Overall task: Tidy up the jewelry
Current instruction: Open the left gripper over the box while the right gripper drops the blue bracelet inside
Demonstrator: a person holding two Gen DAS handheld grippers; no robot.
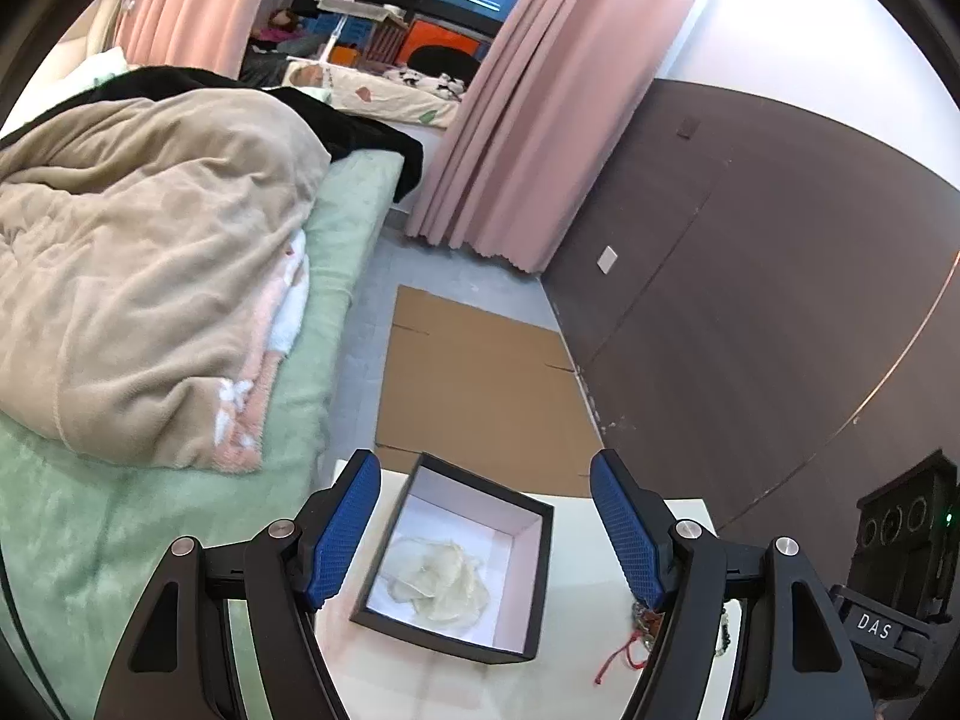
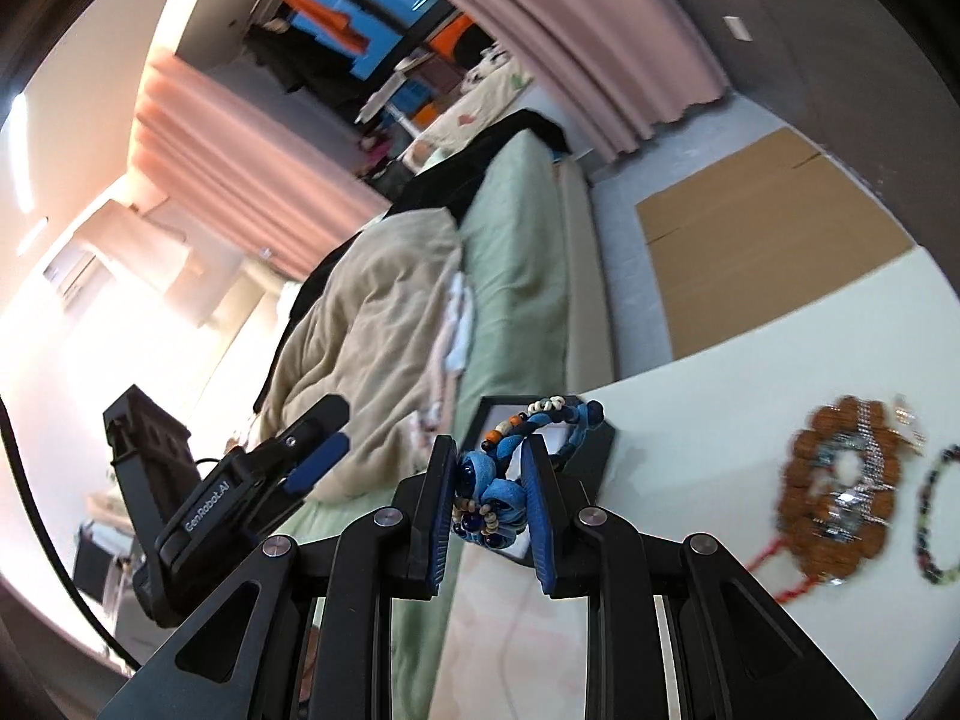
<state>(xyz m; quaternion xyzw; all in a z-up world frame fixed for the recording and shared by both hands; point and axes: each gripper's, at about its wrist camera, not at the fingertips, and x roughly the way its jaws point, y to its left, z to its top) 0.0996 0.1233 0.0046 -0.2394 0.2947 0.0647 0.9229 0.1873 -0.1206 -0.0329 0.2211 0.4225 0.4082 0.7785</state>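
The right gripper (image 2: 489, 483) clamps a blue beaded fabric bracelet (image 2: 510, 456); the left gripper (image 1: 486, 531) gapes over a square black box (image 1: 543, 570) near the desk (image 1: 576, 636) edge.

1. The box (image 1: 457, 564) is black outside and white inside, with pale cream translucent pieces (image 1: 438, 579) in it.
2. The counter (image 2: 750, 360) is off-white.
3. The gripper pads (image 1: 624, 531) are blue with a fine cross-hatch texture on black arms.
4. The held bracelet (image 2: 504, 468) is blue fabric with white, orange and dark blue beads.
5. The beaded bracelet (image 2: 840, 480) is reddish brown with silver links and a red cord.
6. The bed sheet (image 1: 120, 540) is light green; the blanket (image 1: 150, 276) is beige.
7. The curtains (image 1: 540, 120) are pink.
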